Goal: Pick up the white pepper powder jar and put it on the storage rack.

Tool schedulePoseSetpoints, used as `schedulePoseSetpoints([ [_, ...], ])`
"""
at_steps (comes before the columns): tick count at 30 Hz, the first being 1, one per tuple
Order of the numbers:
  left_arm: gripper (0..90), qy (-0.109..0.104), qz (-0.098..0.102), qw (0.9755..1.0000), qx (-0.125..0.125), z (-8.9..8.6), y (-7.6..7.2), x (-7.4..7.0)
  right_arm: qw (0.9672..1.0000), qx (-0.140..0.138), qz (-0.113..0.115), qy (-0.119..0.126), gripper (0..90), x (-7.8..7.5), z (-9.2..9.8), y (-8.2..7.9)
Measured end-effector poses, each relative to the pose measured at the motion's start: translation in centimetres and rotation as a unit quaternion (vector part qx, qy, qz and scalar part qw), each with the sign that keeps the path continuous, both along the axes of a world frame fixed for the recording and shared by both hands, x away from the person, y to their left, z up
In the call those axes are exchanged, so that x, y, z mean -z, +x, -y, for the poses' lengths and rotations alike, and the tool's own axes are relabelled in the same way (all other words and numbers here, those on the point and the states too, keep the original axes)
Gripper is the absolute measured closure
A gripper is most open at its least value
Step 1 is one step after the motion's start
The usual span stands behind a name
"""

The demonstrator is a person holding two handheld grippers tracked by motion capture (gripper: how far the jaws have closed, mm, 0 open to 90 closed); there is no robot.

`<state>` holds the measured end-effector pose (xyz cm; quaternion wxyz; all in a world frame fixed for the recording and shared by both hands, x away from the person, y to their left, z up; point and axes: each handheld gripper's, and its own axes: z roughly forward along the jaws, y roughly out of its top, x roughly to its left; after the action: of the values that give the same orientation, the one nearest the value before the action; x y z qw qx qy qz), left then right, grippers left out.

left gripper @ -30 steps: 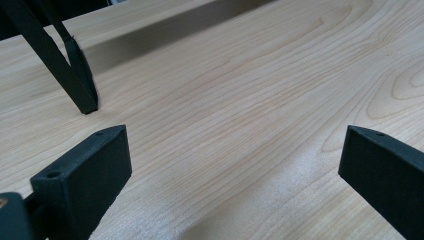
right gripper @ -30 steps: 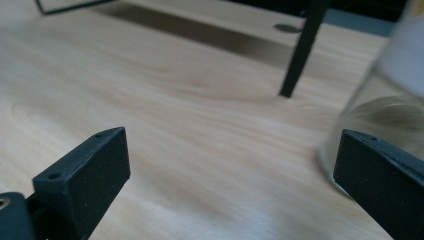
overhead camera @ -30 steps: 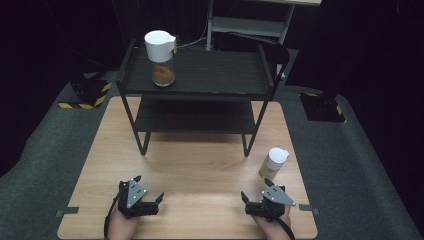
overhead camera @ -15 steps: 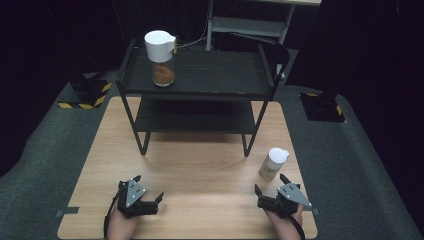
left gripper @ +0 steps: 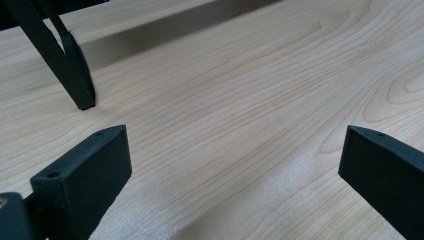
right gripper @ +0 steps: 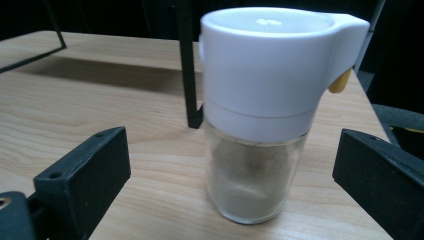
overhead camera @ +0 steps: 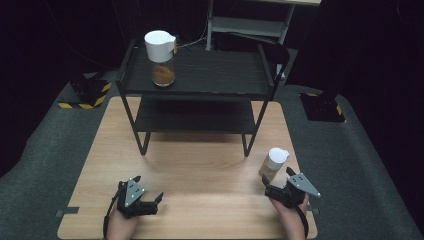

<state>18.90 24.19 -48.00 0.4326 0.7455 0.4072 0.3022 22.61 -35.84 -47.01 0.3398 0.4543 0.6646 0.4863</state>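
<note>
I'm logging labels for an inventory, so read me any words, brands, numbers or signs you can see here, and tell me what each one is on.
There is no readable text.
The jar in front of the right gripper has a plain white lid; a small raised mark on its top is too blurred to read.
The jar on the shelf shows no label.
The yellow-and-black striped blocks on the floor carry stripes, no words.

There were two white-lidded glass shaker jars (overhead camera: 161,59) (overhead camera: 273,163), one black two-tier metal shelf rack (overhead camera: 260,90), and two black hand-held grippers (overhead camera: 148,199) (overhead camera: 276,181).
</note>
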Motion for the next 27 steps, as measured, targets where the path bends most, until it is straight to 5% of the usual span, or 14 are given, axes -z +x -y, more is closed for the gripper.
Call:
schedulePoseSetpoints([
  [18, 0.8, -0.004, -0.002, 1.0, 0.001, -0.2, 0.0, 0.0, 0.9999, -0.01, -0.012, -0.003, 2.7, -0.1, 0.0, 2.6],
  [27, 0.8, -0.003, -0.002, 1.0, 0.002, -0.1, 0.1, 0.0, 0.9998, -0.008, -0.014, 0.014, 2.2, 0.7, 0.3, 3.5],
])
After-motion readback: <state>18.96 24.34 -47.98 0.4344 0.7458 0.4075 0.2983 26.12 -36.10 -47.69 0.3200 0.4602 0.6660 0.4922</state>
